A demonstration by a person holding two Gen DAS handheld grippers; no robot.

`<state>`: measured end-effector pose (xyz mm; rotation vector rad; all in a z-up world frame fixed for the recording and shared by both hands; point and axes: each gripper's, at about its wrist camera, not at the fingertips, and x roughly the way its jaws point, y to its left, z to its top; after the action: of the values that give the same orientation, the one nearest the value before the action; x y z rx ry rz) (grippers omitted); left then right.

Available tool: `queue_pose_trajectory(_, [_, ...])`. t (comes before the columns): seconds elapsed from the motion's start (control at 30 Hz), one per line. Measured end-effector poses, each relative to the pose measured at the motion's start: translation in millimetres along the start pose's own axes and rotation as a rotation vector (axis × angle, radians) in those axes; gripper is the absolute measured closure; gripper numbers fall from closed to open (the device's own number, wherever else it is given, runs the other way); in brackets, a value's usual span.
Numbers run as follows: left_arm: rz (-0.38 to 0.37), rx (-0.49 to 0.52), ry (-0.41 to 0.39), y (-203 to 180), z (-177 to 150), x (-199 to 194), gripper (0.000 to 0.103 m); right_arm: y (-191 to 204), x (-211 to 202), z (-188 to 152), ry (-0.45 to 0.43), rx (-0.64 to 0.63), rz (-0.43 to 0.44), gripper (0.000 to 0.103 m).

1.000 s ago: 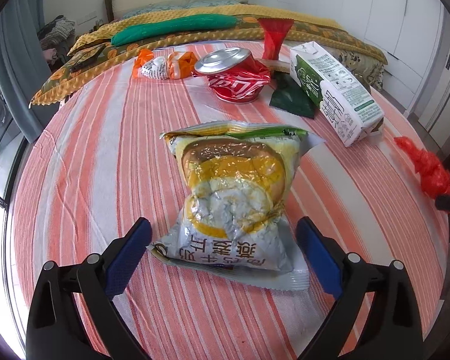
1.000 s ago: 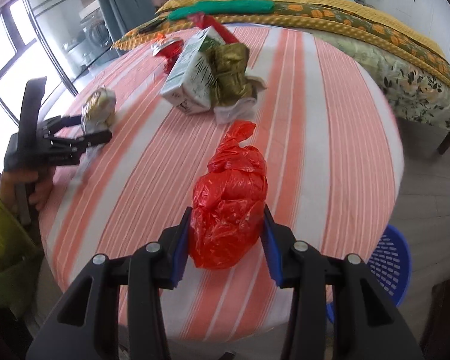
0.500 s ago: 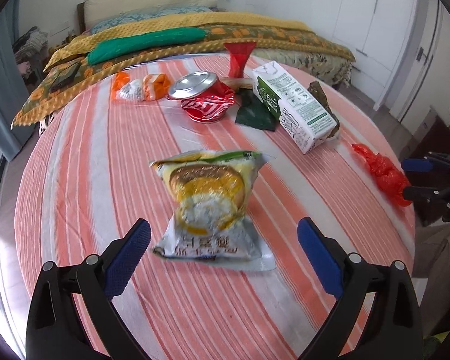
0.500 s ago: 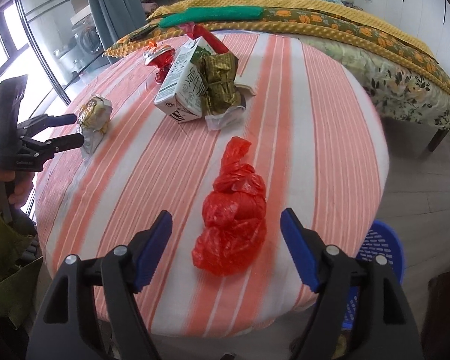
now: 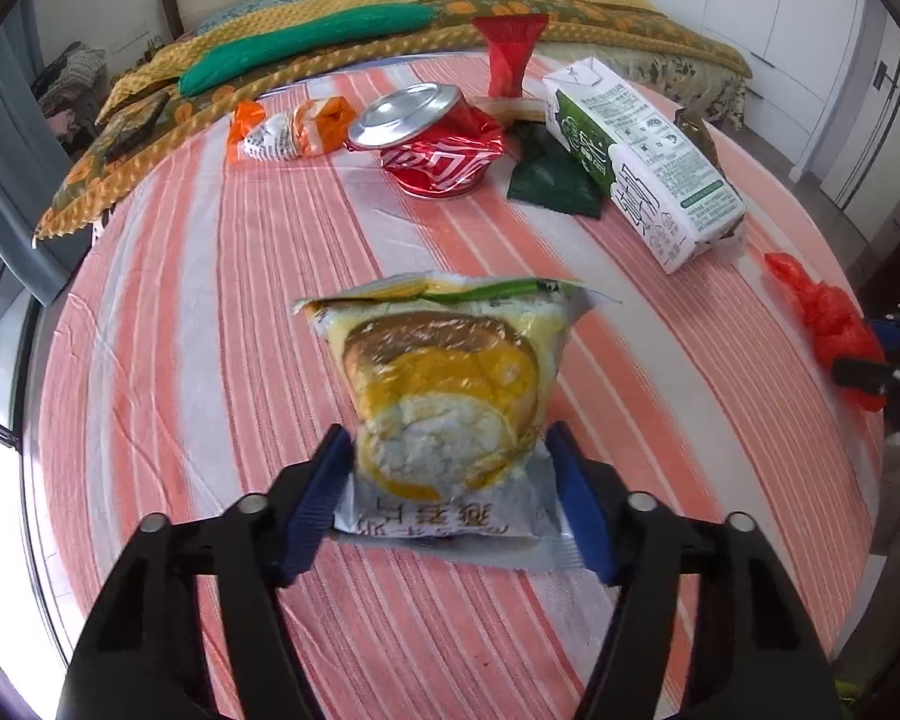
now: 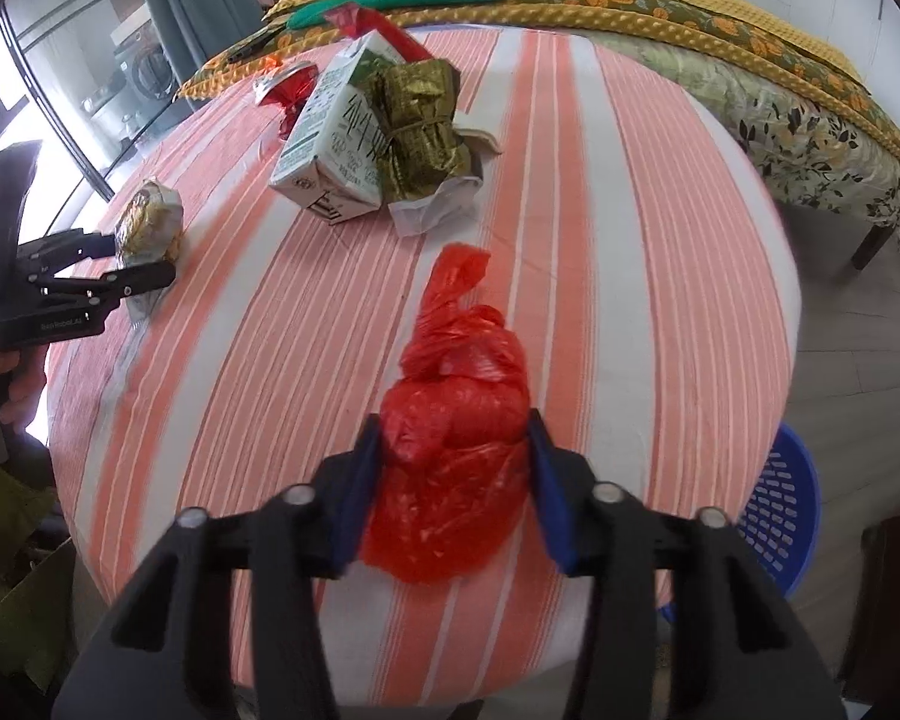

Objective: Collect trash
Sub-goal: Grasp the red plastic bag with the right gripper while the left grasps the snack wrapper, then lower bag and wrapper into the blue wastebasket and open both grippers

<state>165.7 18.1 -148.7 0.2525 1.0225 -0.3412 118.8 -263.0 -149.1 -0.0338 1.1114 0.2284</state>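
Note:
A clear packet holding a bun point(image 5: 444, 384) lies on the round table with the orange-striped cloth point(image 5: 210, 360). My left gripper point(image 5: 450, 498) straddles its near end, jaws closing, both blue pads pressing its sides. A knotted red plastic bag point(image 6: 456, 420) sits near the table's edge. My right gripper point(image 6: 456, 480) is closing on it, pads squeezing both flanks. In the right wrist view the left gripper point(image 6: 144, 264) shows at the far left with the packet point(image 6: 150, 222). The left wrist view shows the bag point(image 5: 828, 312) at the right edge.
Further back lie a crushed red can point(image 5: 438, 144), an orange wrapper point(image 5: 288, 129), a dark green wrapper point(image 5: 552, 180), a milk carton point(image 5: 636, 162) and a gold-green wrapper point(image 6: 420, 120). A blue basket point(image 6: 780, 516) stands on the floor. A bed point(image 5: 390, 18) is behind.
The left jaws stood wide around the bun packet and have closed onto it. The right jaws were on the red bag, opened wide, and have closed on it again.

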Motion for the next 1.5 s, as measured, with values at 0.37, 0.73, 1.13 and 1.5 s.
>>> queue_pose_trajectory(0.37, [-0.139,0.019,-0.107,-44,11,-44,0.062,-19,-47,-10,-0.133,0.058,0.067,0.061])
queue_pose_trajectory(0.73, [-0.397,0.168,-0.152,-197,55,-67,0.062,-143,-102,-38,-0.207,0.254,-0.125,0.061])
queue_pose_trajectory(1.13, [-0.491,0.293,0.002,-375,91,22,0.061,-265,-80,-98,-0.116,0.443,-0.219,0.061])
queue_pose_trajectory(1.5, [-0.453,0.303,0.102,-430,97,100,0.057,-319,-49,-110,-0.075,0.54,-0.172,0.058])
